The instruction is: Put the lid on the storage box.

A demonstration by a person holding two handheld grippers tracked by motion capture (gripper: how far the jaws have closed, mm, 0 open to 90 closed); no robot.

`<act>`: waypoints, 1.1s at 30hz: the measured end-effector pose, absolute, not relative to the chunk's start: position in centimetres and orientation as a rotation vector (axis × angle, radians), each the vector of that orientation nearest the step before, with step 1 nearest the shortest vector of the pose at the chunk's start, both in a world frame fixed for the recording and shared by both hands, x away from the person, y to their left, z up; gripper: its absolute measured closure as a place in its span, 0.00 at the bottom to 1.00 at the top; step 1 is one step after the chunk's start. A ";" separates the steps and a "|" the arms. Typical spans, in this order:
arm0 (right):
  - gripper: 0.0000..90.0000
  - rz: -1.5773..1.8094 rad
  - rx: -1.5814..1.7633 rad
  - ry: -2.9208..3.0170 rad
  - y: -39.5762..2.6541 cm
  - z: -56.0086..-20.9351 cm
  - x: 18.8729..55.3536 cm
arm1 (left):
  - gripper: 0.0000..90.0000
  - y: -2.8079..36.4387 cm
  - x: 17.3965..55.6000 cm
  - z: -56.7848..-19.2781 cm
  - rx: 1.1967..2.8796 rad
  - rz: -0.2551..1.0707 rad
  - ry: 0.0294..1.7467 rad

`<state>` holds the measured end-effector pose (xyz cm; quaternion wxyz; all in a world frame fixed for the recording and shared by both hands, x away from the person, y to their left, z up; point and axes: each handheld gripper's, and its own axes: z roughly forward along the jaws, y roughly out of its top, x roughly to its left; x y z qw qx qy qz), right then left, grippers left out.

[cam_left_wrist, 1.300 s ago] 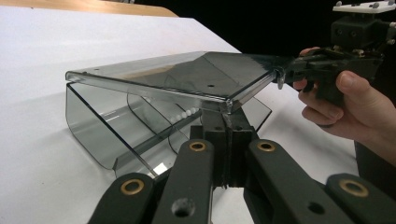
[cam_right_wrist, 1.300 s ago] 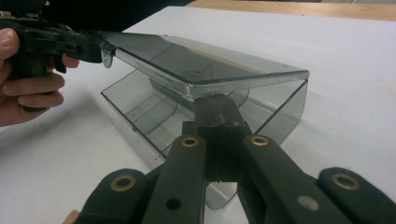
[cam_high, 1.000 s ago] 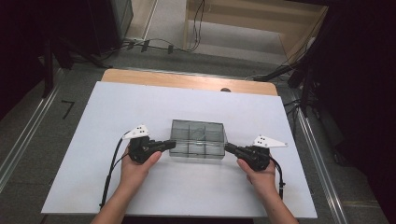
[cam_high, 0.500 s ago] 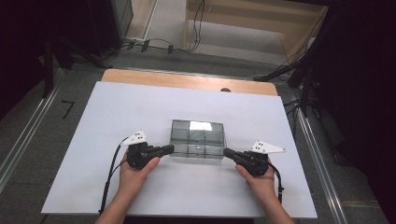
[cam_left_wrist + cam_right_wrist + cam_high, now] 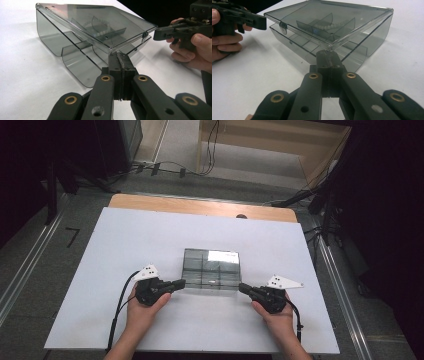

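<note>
A smoky clear plastic box (image 5: 212, 269) with inner dividers sits mid-table. Its lid (image 5: 100, 27) is hinged at the far side and stands slightly lifted at the front, leaving a gap above the base (image 5: 75, 65). My left gripper (image 5: 181, 282) is shut and empty, its tip under the lid's front left corner (image 5: 121, 56). At the front right corner my right gripper (image 5: 242, 287) is also shut and empty, its tip (image 5: 327, 53) under the lid (image 5: 332, 22) there. A small latch (image 5: 283, 26) hangs from the lid's front edge.
The box rests on a white sheet (image 5: 125, 245) that covers a wooden table (image 5: 200, 207). Cables trail from both grippers toward the near edge. Dark floor with cables and stands surrounds the table.
The lid's front edge has come up a little and now catches a bright reflection. Both hands have stayed at the box's front corners, shifting only slightly toward the near edge.
</note>
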<state>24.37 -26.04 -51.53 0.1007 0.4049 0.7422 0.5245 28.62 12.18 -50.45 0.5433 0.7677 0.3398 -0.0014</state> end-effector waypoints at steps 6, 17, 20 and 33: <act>0.97 1.533 1.216 2.194 -26.2 -51.8 24.1 | 0.99 12.0 28.2 -50.4 1.853 0.033 0.809; 0.95 1.535 1.211 2.180 -27.0 -51.3 23.2 | 0.96 12.9 27.3 -49.9 1.829 0.042 0.785; 0.88 1.536 1.207 2.164 -27.3 -51.0 22.9 | 0.85 13.4 26.8 -49.6 1.816 0.070 0.756; 0.48 1.544 1.135 2.106 -28.0 -49.4 21.5 | 0.42 15.2 25.0 -47.7 1.785 0.168 0.699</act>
